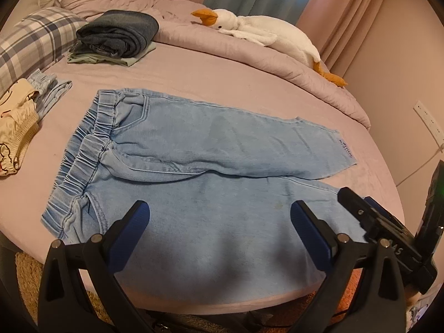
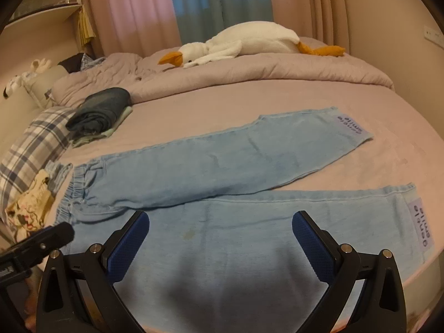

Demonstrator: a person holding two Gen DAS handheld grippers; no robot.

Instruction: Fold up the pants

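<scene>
Left gripper [image 1: 219,212]: fingers spread wide, nothing between the blue pads [image 1: 130,230], hovering over the near leg of the light blue pants [image 1: 194,149], aimed across the bed. Right gripper [image 2: 220,222]: likewise spread wide and holding nothing, poised over the same near leg closer to the cuff end; seen from the left wrist view as a black body at the right edge.

Pants lying flat on the pinkish bed sheet [image 1: 194,83], elastic waistband to the left, legs running right and splayed slightly apart, printed labels at both cuffs.

Beyond: folded dark jeans stack [image 1: 119,34], plaid pillow [image 1: 30,41], cream garment [image 1: 14,127], plush goose [image 1: 260,32] on the bunched duvet.
</scene>
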